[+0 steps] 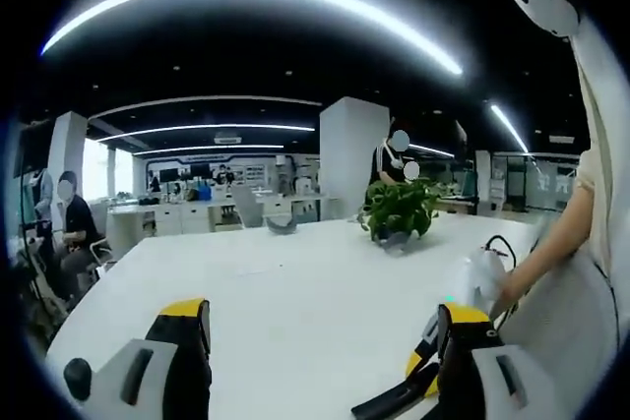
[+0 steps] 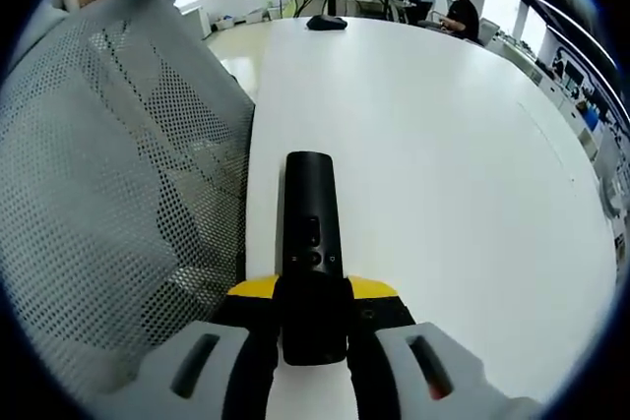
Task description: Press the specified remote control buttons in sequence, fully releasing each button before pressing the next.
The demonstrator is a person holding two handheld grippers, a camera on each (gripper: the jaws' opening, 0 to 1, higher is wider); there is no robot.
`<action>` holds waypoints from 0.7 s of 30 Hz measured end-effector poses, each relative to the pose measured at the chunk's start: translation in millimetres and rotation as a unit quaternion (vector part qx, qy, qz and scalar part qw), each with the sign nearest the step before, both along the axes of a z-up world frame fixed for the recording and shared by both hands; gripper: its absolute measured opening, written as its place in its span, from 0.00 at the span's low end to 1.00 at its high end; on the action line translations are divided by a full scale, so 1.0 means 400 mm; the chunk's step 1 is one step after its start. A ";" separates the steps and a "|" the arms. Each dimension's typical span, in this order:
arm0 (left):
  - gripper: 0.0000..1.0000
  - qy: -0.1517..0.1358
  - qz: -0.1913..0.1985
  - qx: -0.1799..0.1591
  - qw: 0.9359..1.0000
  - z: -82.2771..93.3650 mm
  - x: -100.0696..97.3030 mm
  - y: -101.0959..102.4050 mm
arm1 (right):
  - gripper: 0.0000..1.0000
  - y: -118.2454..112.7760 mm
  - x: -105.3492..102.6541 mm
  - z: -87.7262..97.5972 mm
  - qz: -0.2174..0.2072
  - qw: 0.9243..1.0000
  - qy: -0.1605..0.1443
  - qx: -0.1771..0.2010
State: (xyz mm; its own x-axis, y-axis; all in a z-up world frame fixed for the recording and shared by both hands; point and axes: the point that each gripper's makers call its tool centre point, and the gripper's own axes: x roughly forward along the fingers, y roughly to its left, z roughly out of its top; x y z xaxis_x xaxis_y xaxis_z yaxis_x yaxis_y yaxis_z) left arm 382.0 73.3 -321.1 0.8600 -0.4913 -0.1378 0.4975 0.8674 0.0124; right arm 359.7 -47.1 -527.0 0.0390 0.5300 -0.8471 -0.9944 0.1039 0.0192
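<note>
Right tongs (image 2: 313,317) clamped on black remote (image 2: 311,243); left tongs (image 1: 320,341) apart over white table (image 1: 295,292), potted plant (image 1: 399,211) beyond

No text, label, brand, number or sign is showing clearly enough to read in either view. The black remote control (image 2: 311,243) is lying on the white table (image 2: 443,145) with its buttons facing up, but any markings on those buttons are coming out too small and dark to make out. In the left gripper view, the lit displays (image 1: 202,172) beyond the far edge of the white table (image 1: 295,292) are appearing only as bright blurs, and nothing on them is legible.
</note>
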 end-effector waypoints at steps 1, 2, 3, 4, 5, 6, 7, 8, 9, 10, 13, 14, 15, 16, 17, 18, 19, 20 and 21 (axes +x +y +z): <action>1.00 -0.002 -0.001 0.004 1.000 -0.002 0.001 0.001 | 0.24 0.001 0.003 0.000 0.002 1.000 -0.002 -0.002; 1.00 -0.001 -0.001 0.004 1.000 -0.001 0.000 -0.001 | 0.24 0.002 0.007 0.000 0.003 1.000 -0.002 -0.003; 1.00 -0.001 -0.001 0.003 1.000 -0.001 0.000 0.000 | 0.24 0.002 0.013 0.000 0.004 1.000 -0.002 -0.006; 1.00 0.003 -0.002 -0.005 1.000 -0.001 0.000 -0.001 | 0.24 0.002 0.017 0.000 0.006 1.000 -0.005 -0.008; 1.00 0.011 0.000 -0.018 1.000 -0.003 0.001 0.001 | 0.24 0.002 0.022 0.000 0.010 1.000 -0.007 -0.010; 1.00 0.011 0.002 -0.021 1.000 -0.001 0.001 0.004 | 0.24 0.003 0.028 0.000 0.010 1.000 -0.007 -0.012; 1.00 0.013 0.004 -0.024 1.000 -0.001 0.002 0.007 | 0.24 0.001 0.034 0.000 0.014 1.000 -0.008 -0.014; 1.00 0.013 0.005 -0.024 1.000 -0.001 0.002 0.008 | 0.24 0.000 0.042 -0.001 0.020 1.000 -0.013 -0.018; 1.00 0.011 0.007 -0.023 1.000 -0.001 0.002 0.009 | 0.24 0.000 0.049 0.000 0.028 0.999 -0.017 -0.018; 1.00 0.011 0.009 -0.020 1.000 -0.002 0.003 0.012 | 0.24 0.001 0.055 0.000 0.027 0.999 -0.009 -0.019; 1.00 0.010 0.012 -0.012 1.000 -0.005 0.004 0.014 | 0.24 0.000 0.082 -0.001 0.032 0.999 -0.012 -0.023; 1.00 0.012 0.011 -0.013 1.000 -0.007 0.003 0.012 | 0.24 0.000 0.090 -0.001 0.033 0.999 -0.012 -0.024; 1.00 0.014 0.010 -0.012 1.000 -0.009 0.003 0.012 | 0.24 -0.002 0.105 -0.002 0.033 0.999 -0.014 -0.025; 1.00 0.014 0.010 -0.010 1.000 -0.009 0.002 0.012 | 0.24 -0.003 0.114 -0.002 0.033 0.999 -0.014 -0.025; 1.00 0.012 0.011 -0.009 1.000 -0.007 0.003 0.012 | 0.24 -0.003 0.124 -0.002 0.034 0.999 -0.014 -0.026; 1.00 0.011 0.011 -0.007 1.000 -0.007 0.002 0.012 | 0.24 -0.002 0.131 -0.002 0.035 0.999 -0.014 -0.026; 1.00 0.010 0.013 -0.005 1.000 -0.007 0.003 0.014 | 0.24 -0.002 0.142 -0.003 0.034 0.999 -0.011 -0.027; 1.00 0.007 0.016 -0.002 1.000 -0.006 0.004 0.017 | 0.24 -0.001 0.150 -0.003 0.036 0.999 -0.012 -0.029; 1.00 0.006 0.017 -0.001 1.000 -0.006 0.004 0.019 | 0.24 0.000 0.163 -0.002 0.038 0.999 -0.017 -0.031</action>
State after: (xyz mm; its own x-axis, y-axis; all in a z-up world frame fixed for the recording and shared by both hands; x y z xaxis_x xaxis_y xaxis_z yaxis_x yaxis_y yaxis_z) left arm 383.8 80.7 -323.7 0.8747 -0.4615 -0.1479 0.4673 0.8841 0.0046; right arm 424.8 -47.3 -527.9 0.0300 0.4786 -0.8775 -0.9994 0.0272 -0.0193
